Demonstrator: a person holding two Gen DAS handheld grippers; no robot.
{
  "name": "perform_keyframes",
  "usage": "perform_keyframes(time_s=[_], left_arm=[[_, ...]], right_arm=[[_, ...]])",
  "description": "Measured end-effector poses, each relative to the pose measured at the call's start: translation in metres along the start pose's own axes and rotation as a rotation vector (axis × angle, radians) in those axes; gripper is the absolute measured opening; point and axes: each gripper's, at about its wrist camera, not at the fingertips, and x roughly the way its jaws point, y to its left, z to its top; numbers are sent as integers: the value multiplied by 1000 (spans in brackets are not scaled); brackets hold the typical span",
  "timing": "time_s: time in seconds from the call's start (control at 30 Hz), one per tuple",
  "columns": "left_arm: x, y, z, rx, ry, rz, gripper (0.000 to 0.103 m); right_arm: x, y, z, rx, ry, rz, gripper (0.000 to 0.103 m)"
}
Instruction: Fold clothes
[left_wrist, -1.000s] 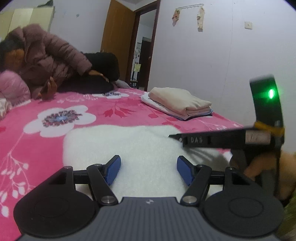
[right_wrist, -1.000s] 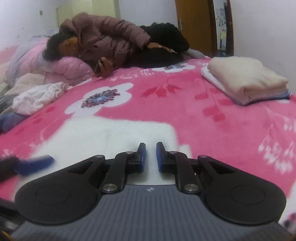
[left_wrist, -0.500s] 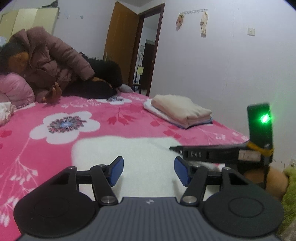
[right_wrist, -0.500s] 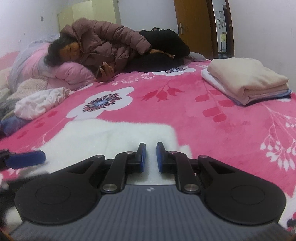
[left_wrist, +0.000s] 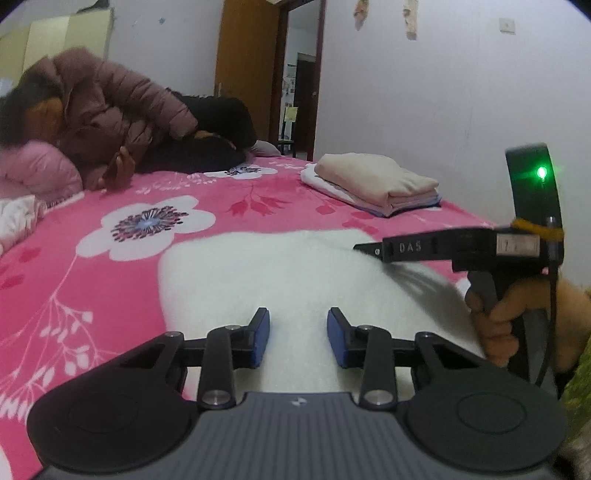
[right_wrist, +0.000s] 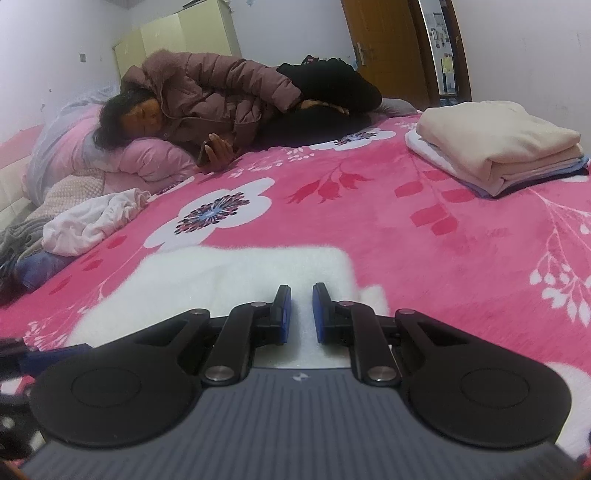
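Observation:
A white fleece garment (left_wrist: 280, 273) lies flat on the pink flowered bedspread (left_wrist: 92, 288). My left gripper (left_wrist: 298, 338) hovers low over its near edge. Its jaws are closing, white fleece shows in the gap, and the blue pads do not press on it. My right gripper (right_wrist: 301, 314) is shut to a narrow slit with the white garment (right_wrist: 236, 273) filling that slit. In the left wrist view the right gripper (left_wrist: 364, 248) comes in from the right, held by a hand (left_wrist: 506, 317), its tip at the garment's far right edge. One blue pad (right_wrist: 59, 355) of the left gripper shows low left.
A stack of folded clothes (right_wrist: 495, 155) sits at the bed's far right corner. A person in a brown puffer jacket (right_wrist: 221, 96) lies across the head of the bed on pink pillows. Loose unfolded clothes (right_wrist: 92, 218) are heaped at the left. A wall runs along the right.
The left gripper's blue pads have drawn closer together over the white fleece. The right gripper's narrow gap is unchanged. Both views have tilted slightly.

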Motion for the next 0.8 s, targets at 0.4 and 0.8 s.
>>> perform_keyframes(time_s=[0.4,0.8], left_arm=[[-7,5,9,-36,-29,-38,35],[31,17,19,-81,61,-27,39]], right_arm=[[-1,1,-1,-1,-4,-5,12],[0,-1,-1,15,-7,2,12]])
